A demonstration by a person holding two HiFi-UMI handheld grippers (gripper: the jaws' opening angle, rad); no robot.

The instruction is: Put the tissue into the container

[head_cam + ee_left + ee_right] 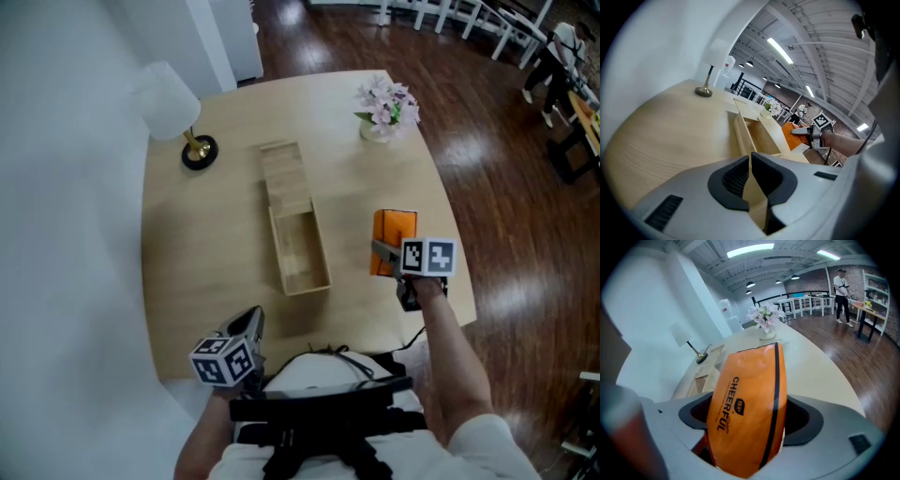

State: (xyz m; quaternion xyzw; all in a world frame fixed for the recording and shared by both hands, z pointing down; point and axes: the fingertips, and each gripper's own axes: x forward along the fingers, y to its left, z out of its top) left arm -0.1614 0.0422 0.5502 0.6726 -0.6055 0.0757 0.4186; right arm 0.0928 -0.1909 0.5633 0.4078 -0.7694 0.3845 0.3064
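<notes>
Head view: our right tongs (382,251) pinch the upright orange tissue pack (396,225) at the table's (187,244) right; the open wooden container (321,246) lies near, leftward, lengthwise away from us. Our left tongs (253,319) are pressed together, empty.

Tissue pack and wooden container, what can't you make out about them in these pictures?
- Bottom end of the tissue pack: in the right gripper view it is sunk between the jaws of the right gripper; in the head view that gripper covers it. Whether it rests on the table is unclear.
- Near end of the wooden container: left gripper view, hidden behind the left gripper.
- Small print in the pack's logo: right gripper view, too blurred.
</notes>
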